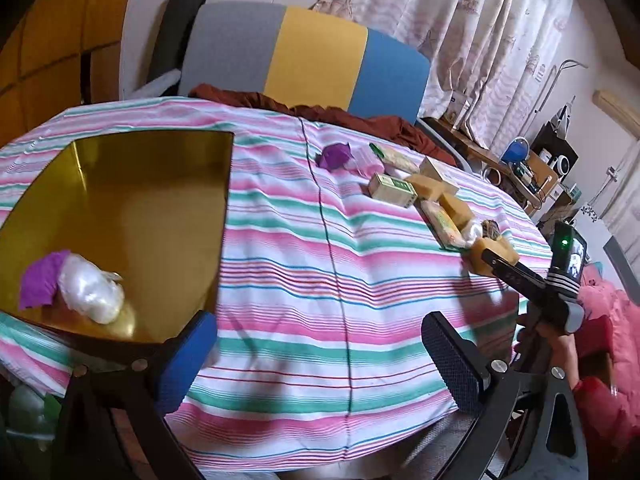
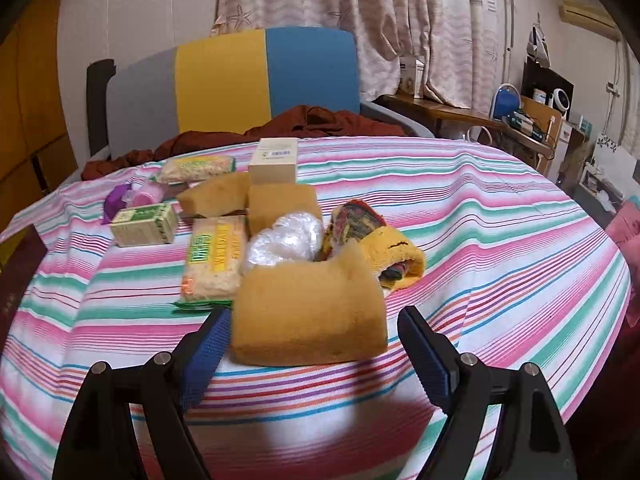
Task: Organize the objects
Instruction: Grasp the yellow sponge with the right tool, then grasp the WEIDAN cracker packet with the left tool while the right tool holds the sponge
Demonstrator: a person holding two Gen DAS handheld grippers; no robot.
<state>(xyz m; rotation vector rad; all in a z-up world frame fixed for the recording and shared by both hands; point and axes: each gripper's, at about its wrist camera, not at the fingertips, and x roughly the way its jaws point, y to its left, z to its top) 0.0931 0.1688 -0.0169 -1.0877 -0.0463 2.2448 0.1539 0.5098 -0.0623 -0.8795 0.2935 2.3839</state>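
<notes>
While my left tongs [image 1: 320, 360] hang wide and empty over the striped tabletop [image 1: 304, 264], the left wrist view puts the gold tray [image 1: 132, 200] just off the left finger, its near corner close above the blue pad. A white plastic bundle [image 1: 94, 294] and a purple scrap [image 1: 40, 282] already lie in it. The pile of loose things sits well away to the right. There my right tongs [image 1: 486, 258] reach in around a tan sponge [image 1: 480, 250] at the pile's near end, so the right hand is clearly the nearer one. I judge this sponge to be the next piece to go.

From the right wrist view, the tan sponge [image 2: 310, 314] lies dead ahead between the fingers of the right tongs [image 2: 310, 346], its long axis crosswise to them. Both pads flank its near end, spread wide. The left pad looks just at the sponge's edge and the right pad stands apart, so nothing is gripped yet. It looks soft and porous, with a ragged, notched top edge. I expect it to squash under a squeeze. Right behind it sit a crumpled clear bag [image 2: 286, 242], a yellow rolled cloth [image 2: 384, 246] and a noodle packet [image 2: 214, 258], all touching or nearly so. The tray is barely seen here, at the far left edge.
</notes>
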